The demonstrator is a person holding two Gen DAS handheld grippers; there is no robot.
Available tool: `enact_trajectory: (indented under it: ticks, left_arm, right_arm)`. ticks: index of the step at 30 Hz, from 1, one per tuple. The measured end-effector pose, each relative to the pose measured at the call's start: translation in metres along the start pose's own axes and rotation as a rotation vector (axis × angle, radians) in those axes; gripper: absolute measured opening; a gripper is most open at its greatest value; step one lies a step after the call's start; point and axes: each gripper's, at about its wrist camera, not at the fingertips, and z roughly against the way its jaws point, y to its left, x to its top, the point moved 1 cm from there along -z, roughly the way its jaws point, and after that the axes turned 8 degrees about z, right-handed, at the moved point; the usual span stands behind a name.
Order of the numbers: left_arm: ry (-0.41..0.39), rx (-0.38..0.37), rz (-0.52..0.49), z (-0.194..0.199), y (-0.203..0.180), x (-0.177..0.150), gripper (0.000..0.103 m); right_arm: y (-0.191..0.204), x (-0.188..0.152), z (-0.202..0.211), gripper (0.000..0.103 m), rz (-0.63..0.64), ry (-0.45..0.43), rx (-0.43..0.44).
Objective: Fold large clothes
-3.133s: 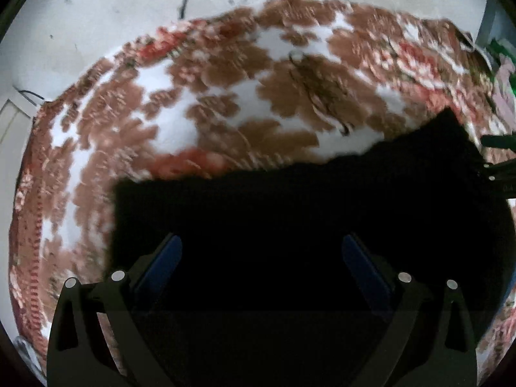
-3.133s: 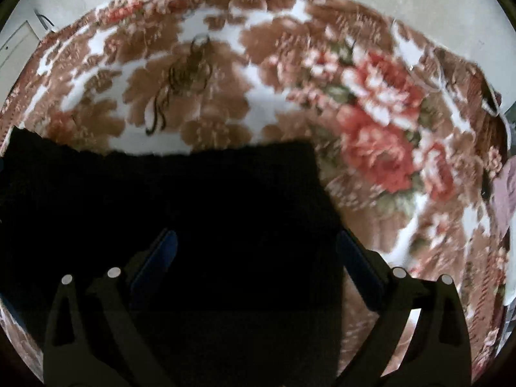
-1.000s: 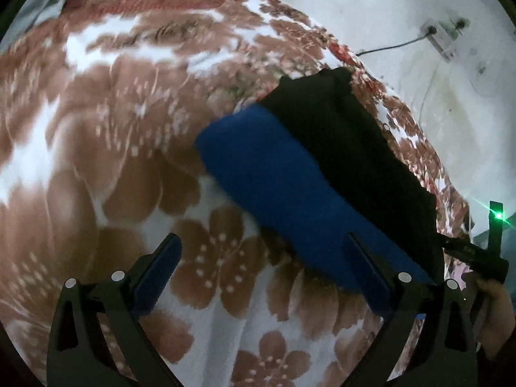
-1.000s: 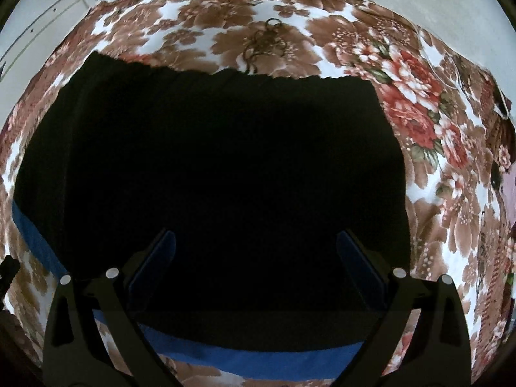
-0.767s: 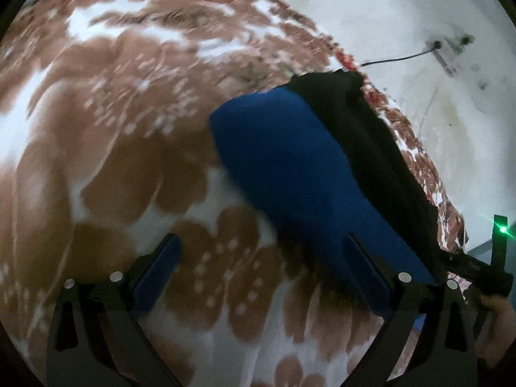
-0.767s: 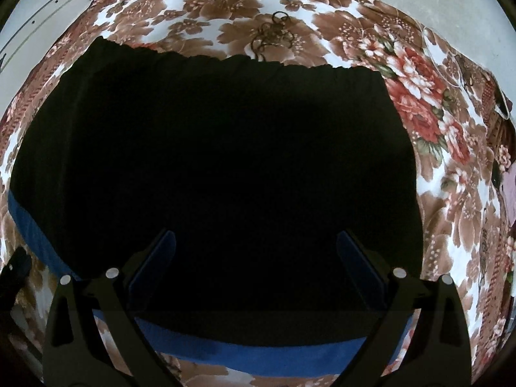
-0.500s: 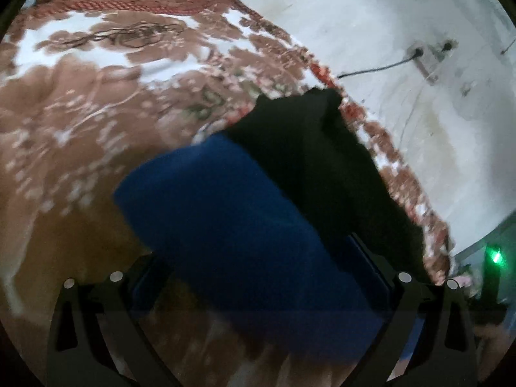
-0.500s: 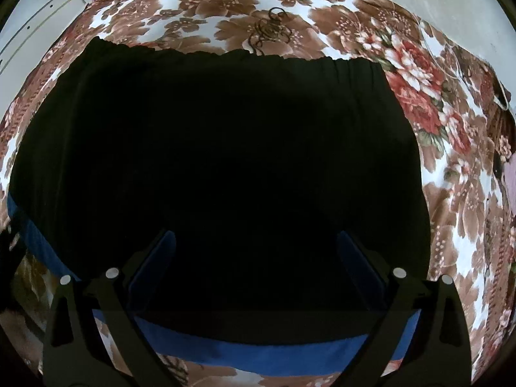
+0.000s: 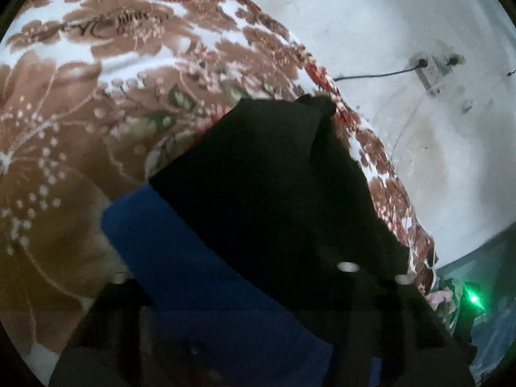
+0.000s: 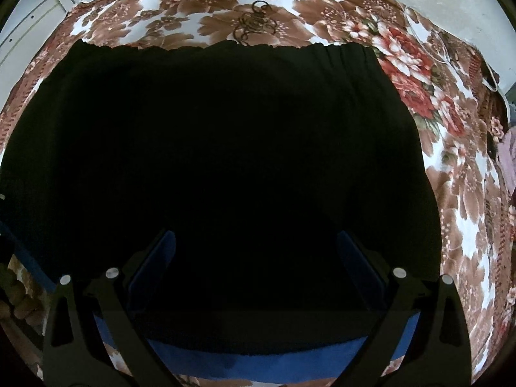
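A large black garment [image 10: 225, 161] with a blue band [image 10: 264, 362] along its near edge lies spread flat on the floral blanket [image 10: 458, 193]. My right gripper [image 10: 256, 254] hovers over its near part, jaws wide apart and empty. In the left wrist view the same garment [image 9: 274, 187] runs away from the camera, its blue band [image 9: 193, 274] on the left. My left gripper [image 9: 232, 271] is low at the garment's end. The cloth covers its fingers, so I cannot tell how the jaws stand.
The brown and red floral blanket [image 9: 80, 96] covers the bed. A pale wall with a socket and a cable [image 9: 429, 67] stands beyond its edge. A green light [image 9: 473, 298] marks the other gripper at the lower right. A pink cloth [image 10: 509, 158] lies at the right edge.
My left gripper has swung round to the garment's left end and come down onto it; cloth now hides its fingers. My right gripper has pulled back, open, so more of the garment shows.
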Motion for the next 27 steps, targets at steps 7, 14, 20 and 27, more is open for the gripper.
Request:
enact_trajectory:
  ticks: [7, 14, 20, 27]
  left_arm:
    - [-0.013, 0.090, -0.142, 0.004, -0.027, -0.004, 0.026]
    - [-0.029, 0.068, -0.167, 0.020, -0.046, 0.003, 0.025]
    - [-0.077, 0.087, -0.290, 0.034, -0.094, -0.001, 0.024]
    - [-0.132, 0.115, -0.432, 0.048, -0.163, -0.018, 0.024]
  right_arm:
    - [0.002, -0.001, -0.004, 0.098, -0.044, -0.006, -0.032]
    - [0.003, -0.004, -0.005, 0.098, -0.031, -0.010, -0.035]
    - [0.002, -0.008, -0.010, 0.098, 0.007, -0.021, -0.029]
    - [-0.008, -0.013, -0.014, 0.098, -0.010, -0.018, 0.010]
